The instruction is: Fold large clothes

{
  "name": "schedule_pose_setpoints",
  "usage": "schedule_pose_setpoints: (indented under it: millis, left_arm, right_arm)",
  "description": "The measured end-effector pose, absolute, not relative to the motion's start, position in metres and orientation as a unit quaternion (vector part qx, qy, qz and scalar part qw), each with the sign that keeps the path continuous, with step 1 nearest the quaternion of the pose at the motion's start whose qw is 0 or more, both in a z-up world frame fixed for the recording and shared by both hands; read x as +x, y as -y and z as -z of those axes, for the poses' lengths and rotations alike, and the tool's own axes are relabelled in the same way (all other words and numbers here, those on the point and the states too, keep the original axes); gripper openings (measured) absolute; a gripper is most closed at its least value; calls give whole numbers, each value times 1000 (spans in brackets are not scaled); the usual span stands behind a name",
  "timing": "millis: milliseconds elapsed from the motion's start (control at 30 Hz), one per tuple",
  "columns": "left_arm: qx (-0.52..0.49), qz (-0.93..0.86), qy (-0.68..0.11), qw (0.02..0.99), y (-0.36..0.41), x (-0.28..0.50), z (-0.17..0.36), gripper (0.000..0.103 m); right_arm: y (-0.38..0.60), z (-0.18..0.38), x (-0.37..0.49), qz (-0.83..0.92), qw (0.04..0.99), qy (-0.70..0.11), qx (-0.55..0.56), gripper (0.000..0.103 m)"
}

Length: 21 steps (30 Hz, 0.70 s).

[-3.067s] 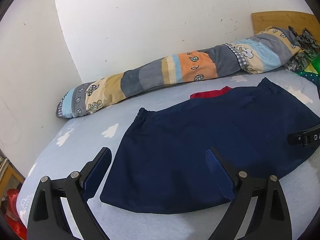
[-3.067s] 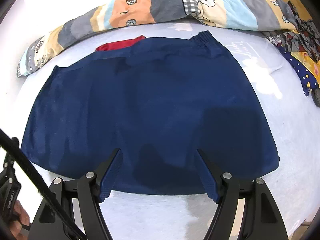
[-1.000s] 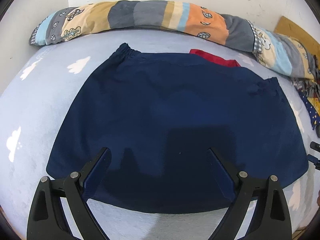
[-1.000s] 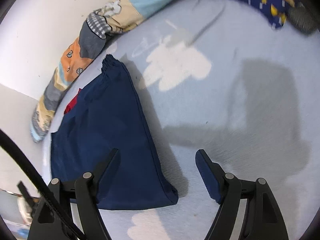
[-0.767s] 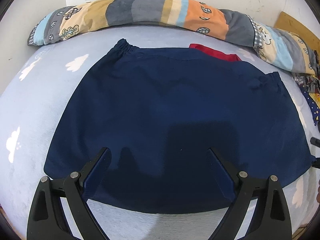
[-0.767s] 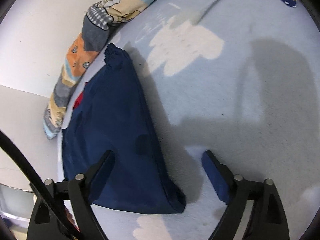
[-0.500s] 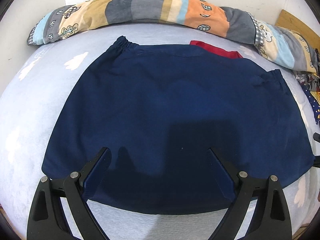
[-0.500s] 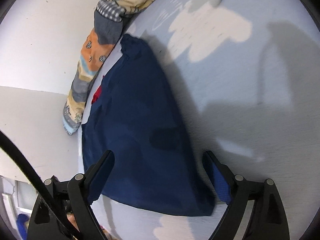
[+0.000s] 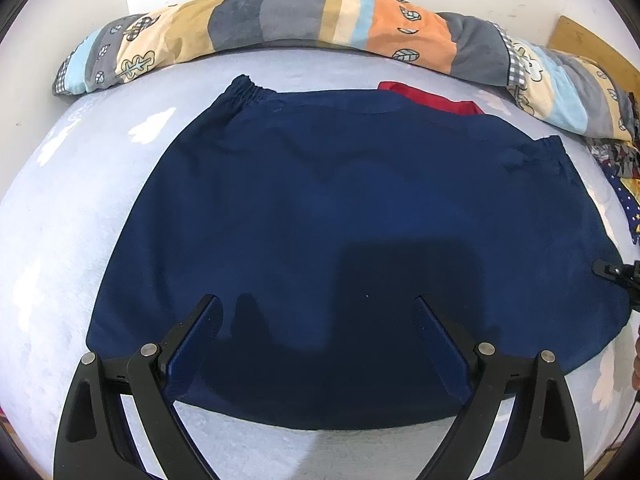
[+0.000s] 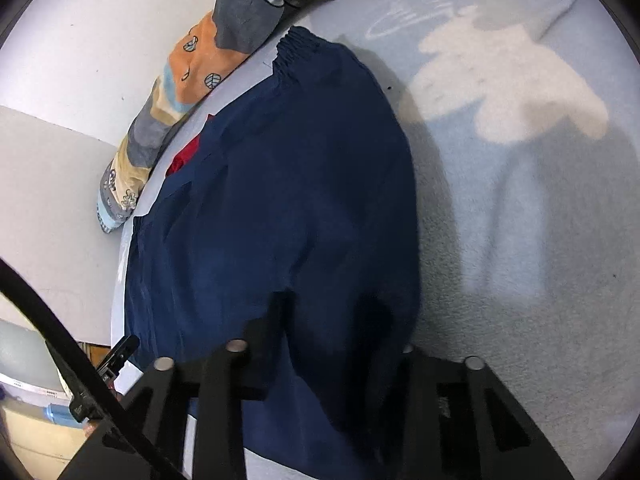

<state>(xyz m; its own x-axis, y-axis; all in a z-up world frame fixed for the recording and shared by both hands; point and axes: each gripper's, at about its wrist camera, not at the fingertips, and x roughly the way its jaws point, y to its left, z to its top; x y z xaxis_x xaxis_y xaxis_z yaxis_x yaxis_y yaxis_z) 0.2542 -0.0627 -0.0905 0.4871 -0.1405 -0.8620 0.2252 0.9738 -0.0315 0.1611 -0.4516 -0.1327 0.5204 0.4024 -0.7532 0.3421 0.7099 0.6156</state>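
A navy garment with an elastic waistband lies spread flat on the pale blue bed sheet, waistband toward the wall. My left gripper hovers open over the near hem, nothing between its fingers. In the right wrist view the same garment runs away from my right gripper. Its jaws are closing, with the garment's near right corner bunched between them and draped over the right finger. A black part of the right gripper shows at the garment's right edge in the left wrist view.
A red cloth peeks out from under the waistband. A long patchwork bolster lies along the white wall. Patterned fabric and a wooden board sit at the far right. Bare sheet spreads right of the garment.
The right gripper slid from the bare sheet onto the garment's right corner and its jaws narrowed from wide apart onto the cloth. The left gripper stayed put and open.
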Motion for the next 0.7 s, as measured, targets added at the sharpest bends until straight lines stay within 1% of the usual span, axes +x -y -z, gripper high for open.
schedule_pose_setpoints:
  millis: [133, 233, 367, 533, 700]
  left_arm:
    - [37, 106, -495, 861, 69, 257, 92, 95]
    - [34, 108, -494, 862, 77, 256, 92, 95]
    - [37, 121, -489, 863, 89, 253, 90, 95]
    - [56, 125, -476, 869, 102, 251, 88, 95]
    - [44, 129, -482, 866, 110, 254, 96, 95]
  right_arm:
    - [444, 113, 162, -17, 802, -478, 358, 19]
    - [441, 94, 156, -21, 812, -463, 355, 16]
    - [436, 82, 158, -17, 819, -455, 349, 15]
    - [439, 84, 153, -8, 813, -454, 366, 15]
    - [440, 75, 147, -3, 812, -446, 377, 14]
